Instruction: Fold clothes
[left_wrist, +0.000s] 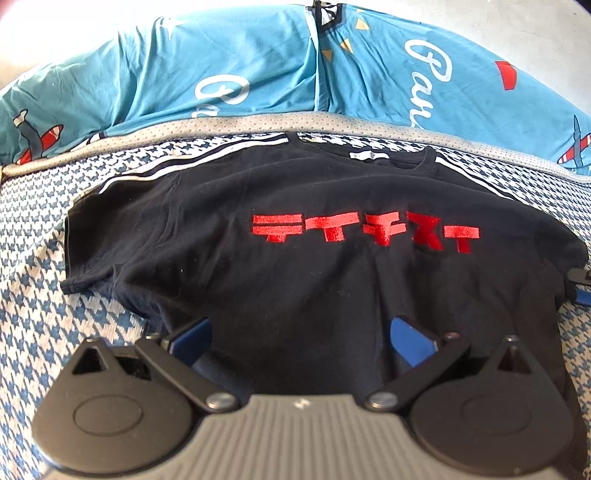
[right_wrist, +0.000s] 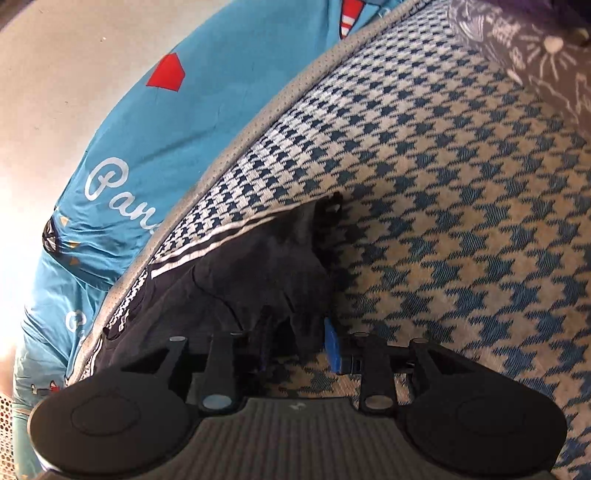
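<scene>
The black T-shirt (left_wrist: 295, 266) lies spread flat on the houndstooth cover (left_wrist: 44, 236), collar at the far side near the grey mesh edging (left_wrist: 258, 123), red lettering (left_wrist: 364, 230) across its chest and white stripes along both shoulders. Its left sleeve lies flat on the cover.

The left gripper (left_wrist: 301, 341) hangs over the shirt's near, lower part with its blue fingers (left_wrist: 410, 343) spread wide; black cloth shows between them, but the pads press on nothing, so it is released.

In the right wrist view, the T-shirt's (right_wrist: 258, 266) sleeve end is bunched and wrinkled just ahead of the right gripper (right_wrist: 295, 350). One blue pad (right_wrist: 331, 345) shows clear to the right of the cloth; the other finger is hidden behind dark folds. The jaws stand partly apart, and no grip on the cloth is seen. At the right margin of the left wrist view that gripper's tip shows beside the shirt's edge.

Beyond the edging lies blue printed bedding (left_wrist: 221, 62) with white script and small planes. A grey patterned cloth (right_wrist: 535, 55) lies at the cover's far corner in the right wrist view. Nothing rests on the shirt.
</scene>
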